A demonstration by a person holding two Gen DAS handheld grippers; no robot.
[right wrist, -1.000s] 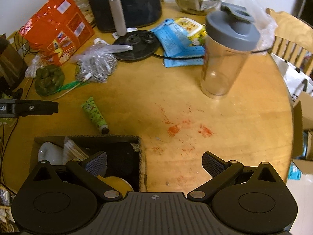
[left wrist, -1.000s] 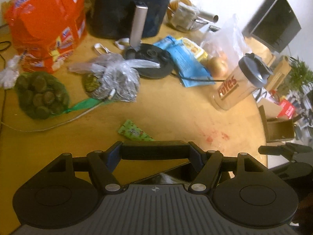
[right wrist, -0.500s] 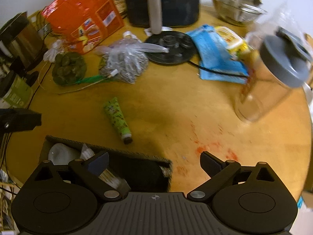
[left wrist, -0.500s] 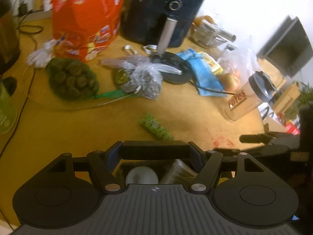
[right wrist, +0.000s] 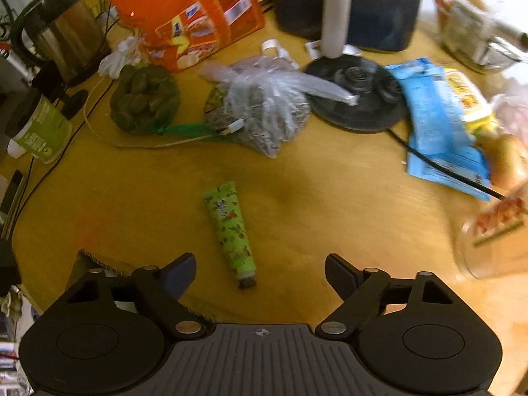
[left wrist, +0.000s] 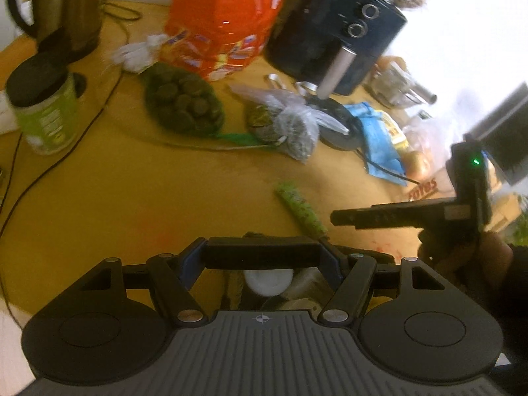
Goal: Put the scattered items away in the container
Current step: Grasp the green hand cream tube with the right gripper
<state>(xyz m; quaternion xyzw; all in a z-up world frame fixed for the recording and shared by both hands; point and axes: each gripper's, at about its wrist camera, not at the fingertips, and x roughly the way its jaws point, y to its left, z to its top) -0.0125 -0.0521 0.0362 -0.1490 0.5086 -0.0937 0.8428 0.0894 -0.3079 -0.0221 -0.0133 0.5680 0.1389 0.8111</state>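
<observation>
The left gripper (left wrist: pixel 262 257) is clamped across the near wall of a dark, open-topped box (left wrist: pixel 264 252), its blue-padded fingers (left wrist: pixel 190 265) pressed on either end of that rim. Inside the box, seen past the rim, lie a white rounded object (left wrist: pixel 268 281) and a crinkled clear wrapper (left wrist: pixel 305 282); further contents cannot be made out. The right gripper (right wrist: pixel 260 272) hangs above the bare table (right wrist: pixel 346 204), a round, smooth, yellow wooden top with faint red smears. Its jaws are closing, stand wide apart and hold nothing; the capped end of the tube lies between them but untouched. That soft green tube (right wrist: pixel 230 231), printed with small red and white flowers and ending in a dark cap, lies flat on the wood just beyond the corrugated corner of the box. Behind it sit a knotted clear plastic bag (right wrist: pixel 264 112) of dark dried matter, a green net of round dark pieces (right wrist: pixel 143 99), a glossy orange packet (right wrist: pixel 188 16), a steel kettle (right wrist: pixel 66 36), a green-labelled tub with a black lid (right wrist: pixel 38 128), a black air fryer with a metal handle (right wrist: pixel 336 13) and a blue foil packet (right wrist: pixel 435 122). A clear shaker bottle (right wrist: pixel 495 241) appears blurred at the right edge.
</observation>
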